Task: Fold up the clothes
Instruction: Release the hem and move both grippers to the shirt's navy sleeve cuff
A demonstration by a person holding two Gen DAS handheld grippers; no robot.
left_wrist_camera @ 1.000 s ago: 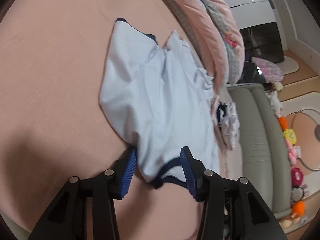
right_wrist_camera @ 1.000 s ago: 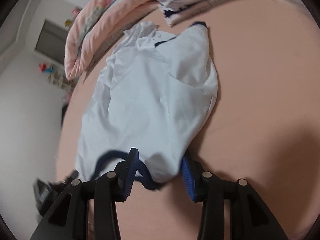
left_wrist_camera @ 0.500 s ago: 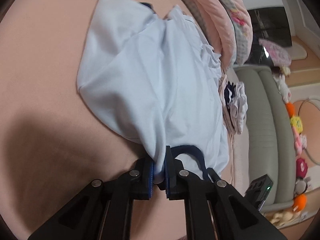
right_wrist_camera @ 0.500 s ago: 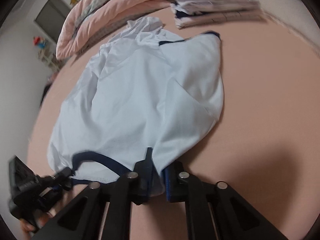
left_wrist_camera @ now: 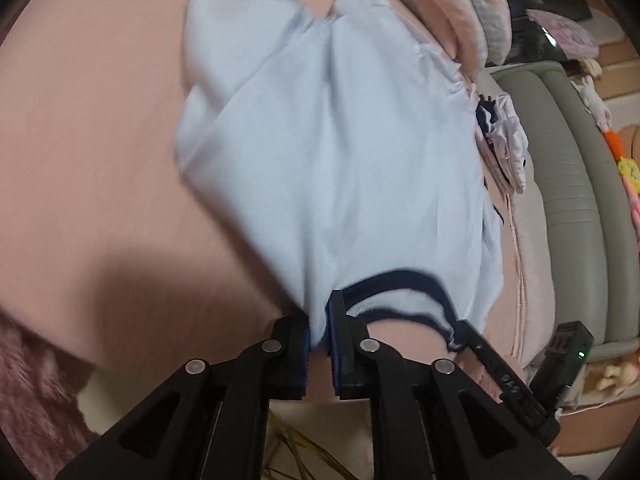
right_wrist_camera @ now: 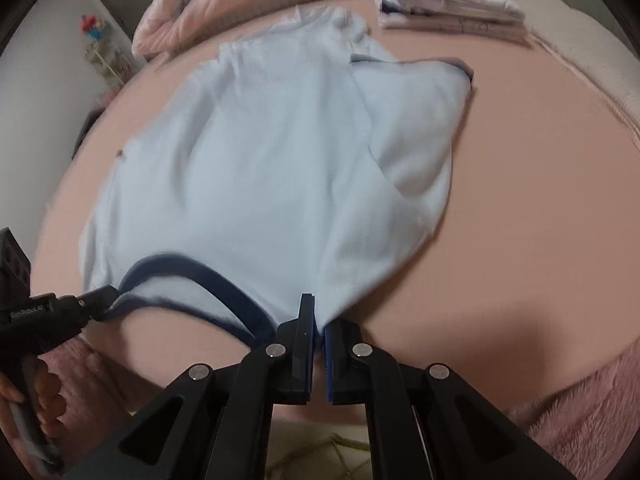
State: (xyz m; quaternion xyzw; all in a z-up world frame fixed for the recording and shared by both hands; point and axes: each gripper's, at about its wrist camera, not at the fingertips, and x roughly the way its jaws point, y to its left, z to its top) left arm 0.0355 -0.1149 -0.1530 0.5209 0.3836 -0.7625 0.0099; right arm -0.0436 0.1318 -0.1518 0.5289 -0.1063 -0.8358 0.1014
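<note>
The pale blue, soft knit T-shirt with navy ribbed neckband (left_wrist_camera: 340,168) lies spread on the pink-sheeted bed (left_wrist_camera: 88,128), its collar end nearest the cameras and lifted slightly. The left tool (left_wrist_camera: 319,330) is pinching the shoulder cloth just beside one side of the neckband; the right tool (right_wrist_camera: 319,330) is pinching the matching spot on the other side, blue pads pressed tight on fabric.

To do this step well, I judge both tools should draw the shoulders evenly, keeping the cloth taut between them so the body smooths out, neither side running ahead. The knit is thin, limp and drapes in soft ridges; one sleeve lies doubled over the body.

Beyond it sit a neat stack of folded white garments (right_wrist_camera: 448,0), a rolled pink quilt (right_wrist_camera: 248,4), and a grey-green padded sofa (left_wrist_camera: 568,200).
</note>
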